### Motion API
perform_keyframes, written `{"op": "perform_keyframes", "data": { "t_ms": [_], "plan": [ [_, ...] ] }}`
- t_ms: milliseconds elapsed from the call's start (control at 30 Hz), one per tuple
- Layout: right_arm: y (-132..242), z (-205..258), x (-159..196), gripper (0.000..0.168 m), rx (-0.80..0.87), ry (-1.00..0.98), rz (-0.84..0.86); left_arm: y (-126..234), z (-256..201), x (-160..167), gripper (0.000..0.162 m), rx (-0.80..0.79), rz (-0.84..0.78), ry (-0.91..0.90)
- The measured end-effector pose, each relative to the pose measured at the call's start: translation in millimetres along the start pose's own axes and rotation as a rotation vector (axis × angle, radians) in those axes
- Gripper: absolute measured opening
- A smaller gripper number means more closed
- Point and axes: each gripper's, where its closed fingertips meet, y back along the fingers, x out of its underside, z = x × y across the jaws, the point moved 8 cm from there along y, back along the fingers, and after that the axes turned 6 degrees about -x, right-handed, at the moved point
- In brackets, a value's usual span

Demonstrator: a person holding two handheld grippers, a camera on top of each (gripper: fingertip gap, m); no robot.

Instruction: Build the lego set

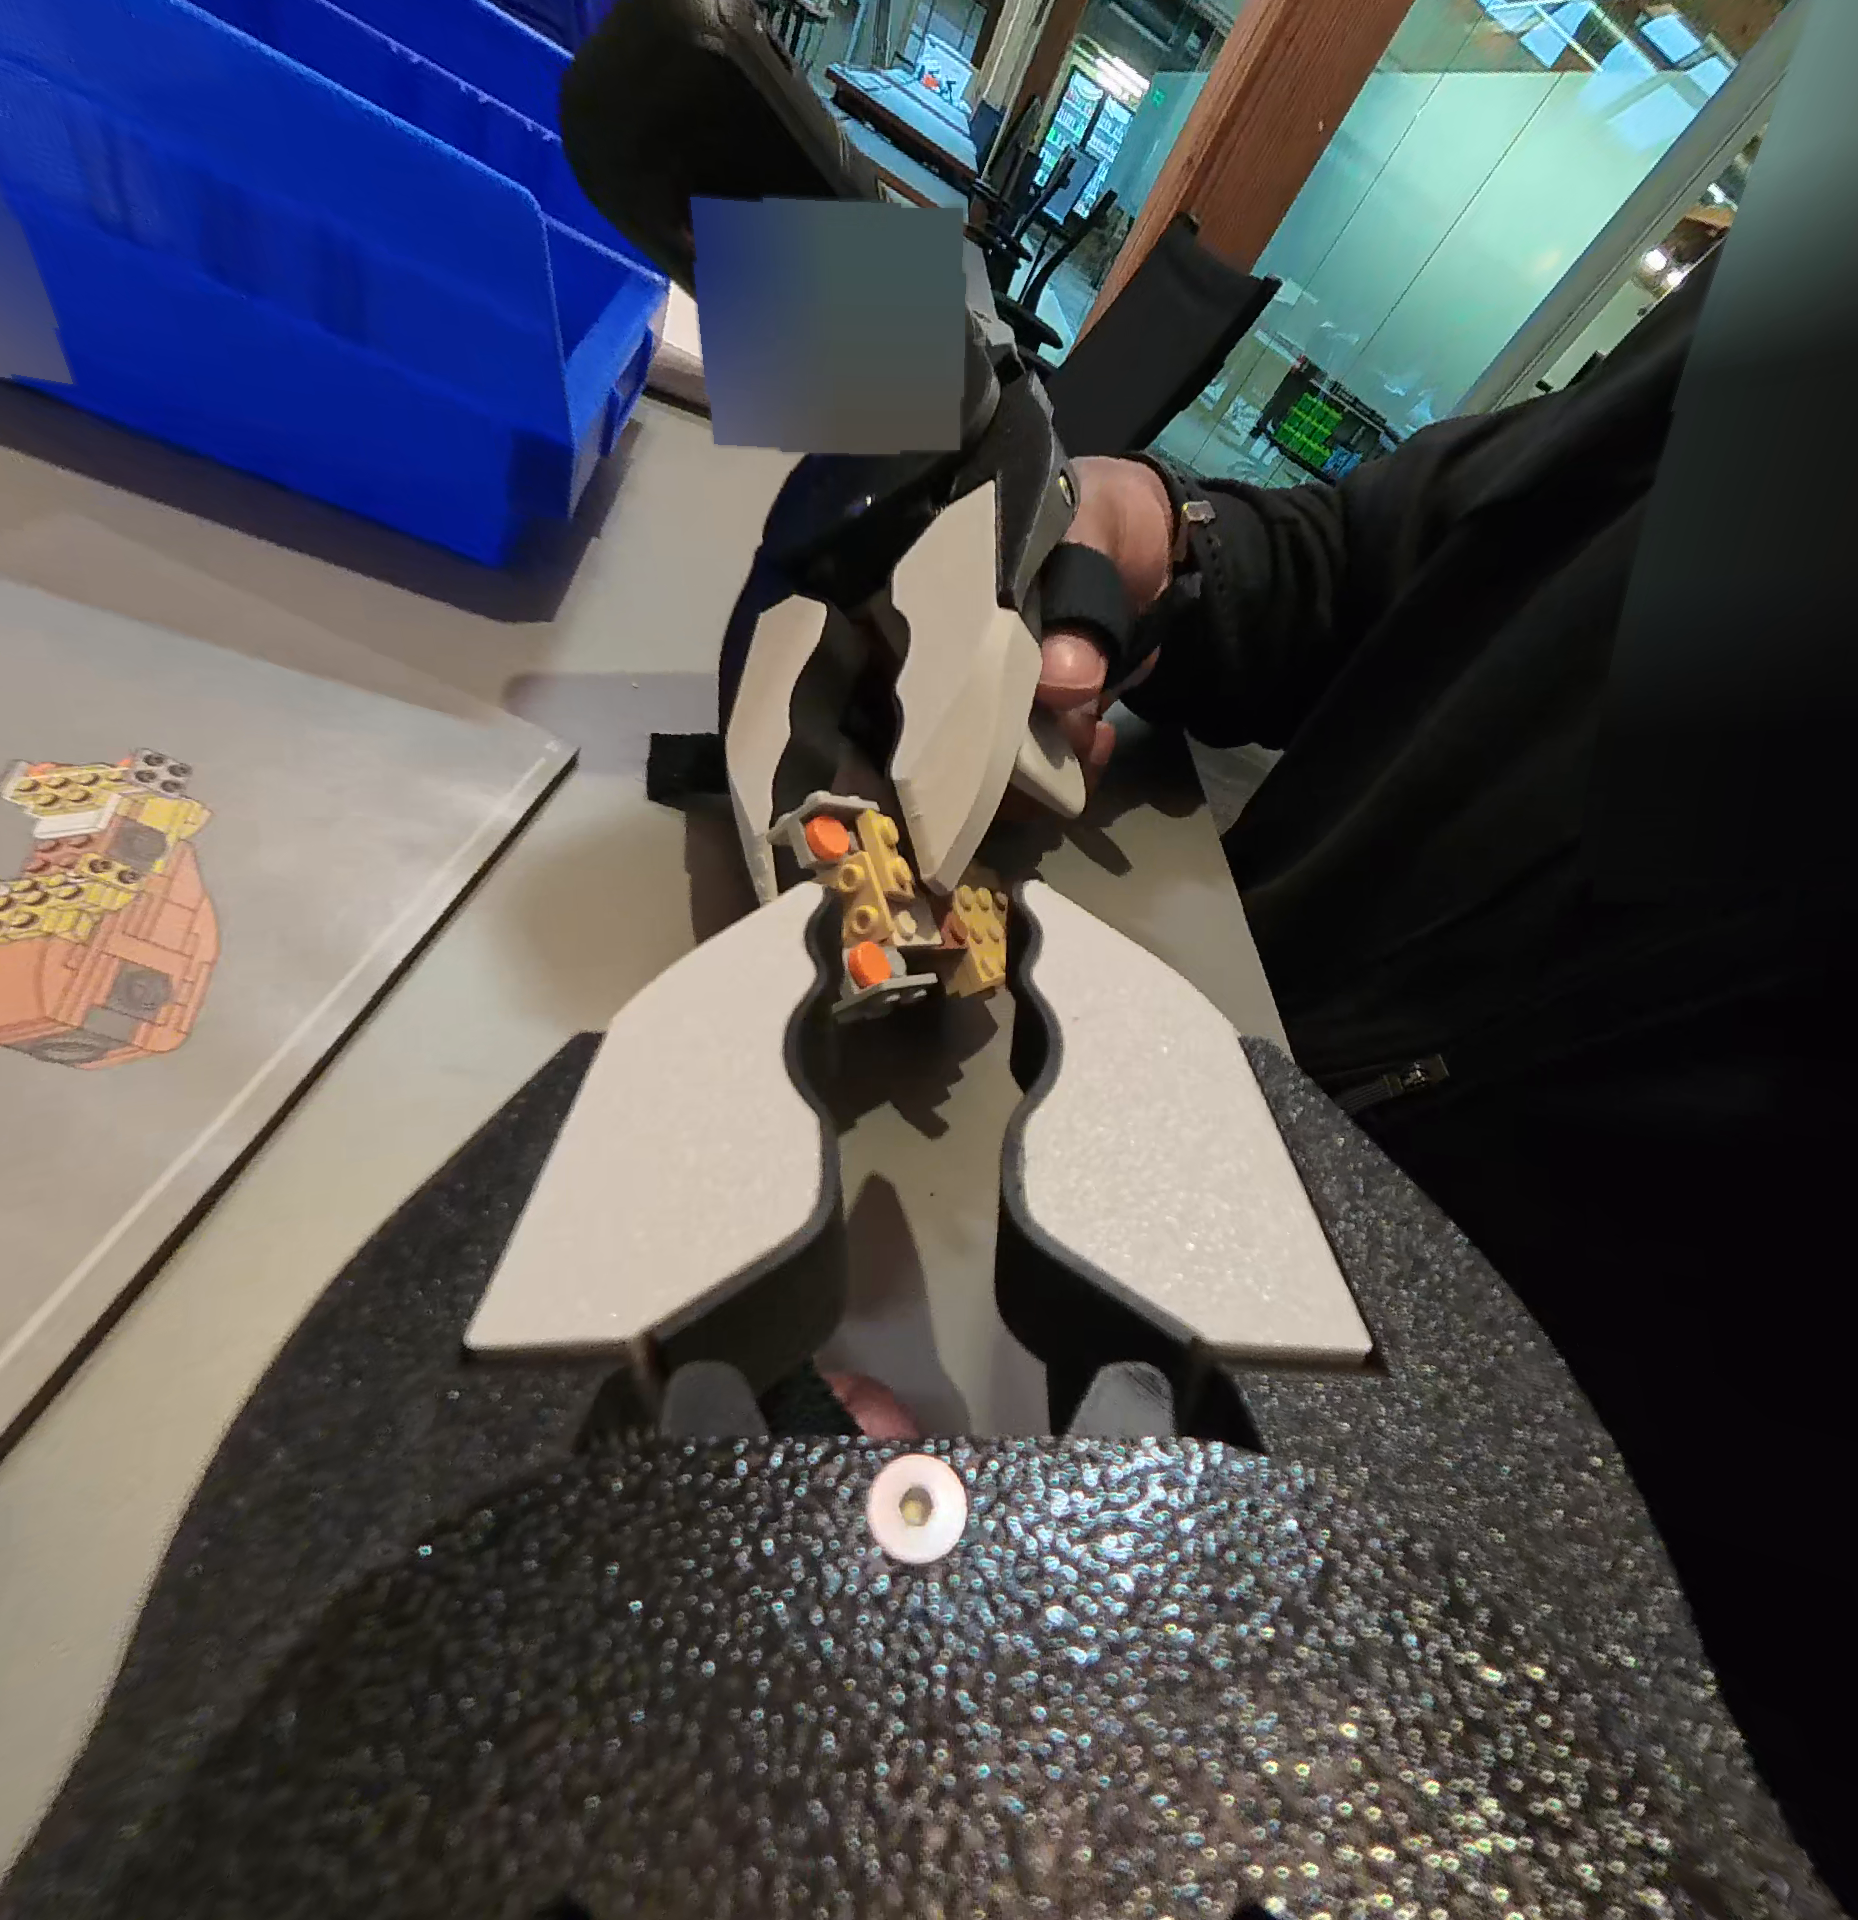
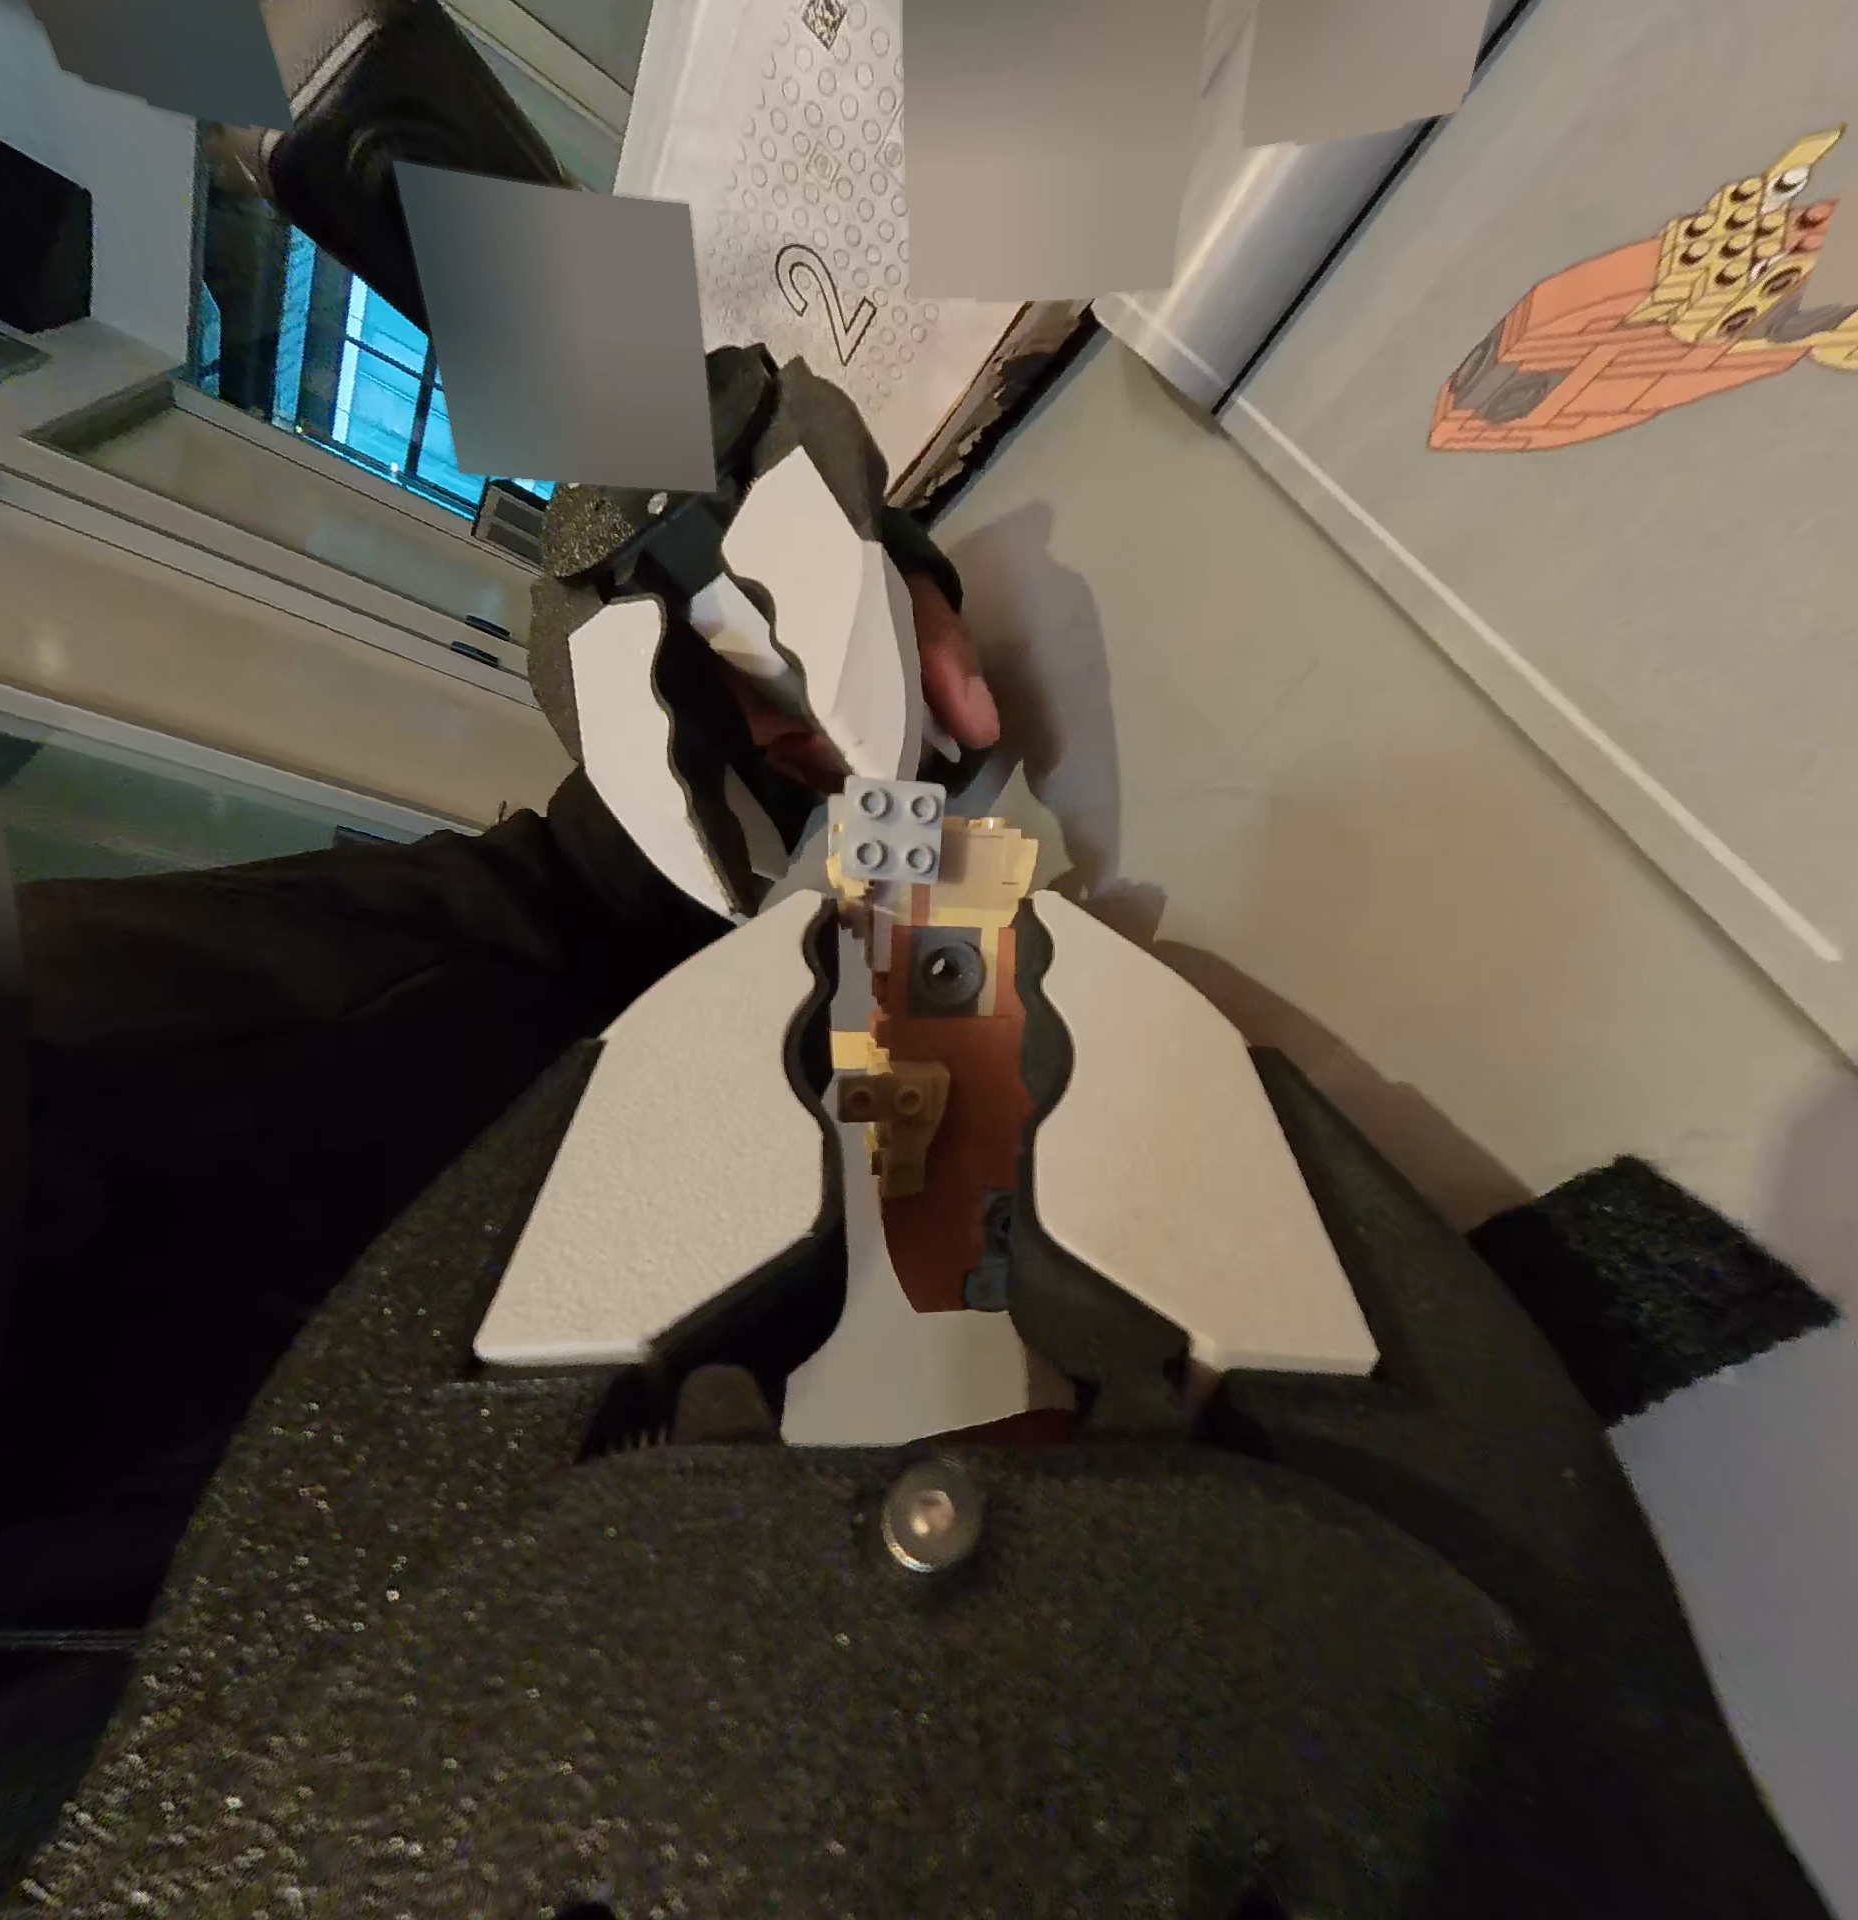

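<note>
A small lego model is held between both grippers above the grey table [image 1: 592,644]. In the right wrist view, my right gripper [image 2: 925,914] is shut on its brown body [image 2: 966,1091], which carries tan plates and a grey 2x2 plate [image 2: 894,842] at the far end. In the left wrist view, my left gripper [image 1: 920,909] is shut on the tan end [image 1: 883,904], which has orange studs and grey plates. The right gripper's fingers [image 1: 956,707] come in from above, tips against the same bricks. The left gripper's fingers [image 2: 644,748] face mine; most of the body is hidden in the left wrist view.
An instruction sheet with a picture of the model [image 1: 94,914] lies to the left; it also shows in the right wrist view [image 2: 1631,312]. Blue bins [image 1: 333,312] stand at the back left. A white printed bag [image 2: 790,208] lies beyond. The person's black sleeve [image 1: 1424,675] is on the right. Less than 4 cm separates the two grippers' tips.
</note>
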Motion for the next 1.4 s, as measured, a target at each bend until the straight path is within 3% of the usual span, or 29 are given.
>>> {"op": "perform_keyframes", "data": {
  "t_ms": [833, 1400],
  "plan": [
    [-0.1, 2.0, 1.5, 0.032, 0.057, 0.066, 0.015, -1.6, 5.1, 1.9, 0.018, -0.03, 0.004, 0.082],
    [-5.9, 23.8, 4.2, 0.032, 0.417, 0.618, 0.114, -1.5, 4.6, 2.6, 0.022, -0.048, 0.008, 0.037]
  ]
}}
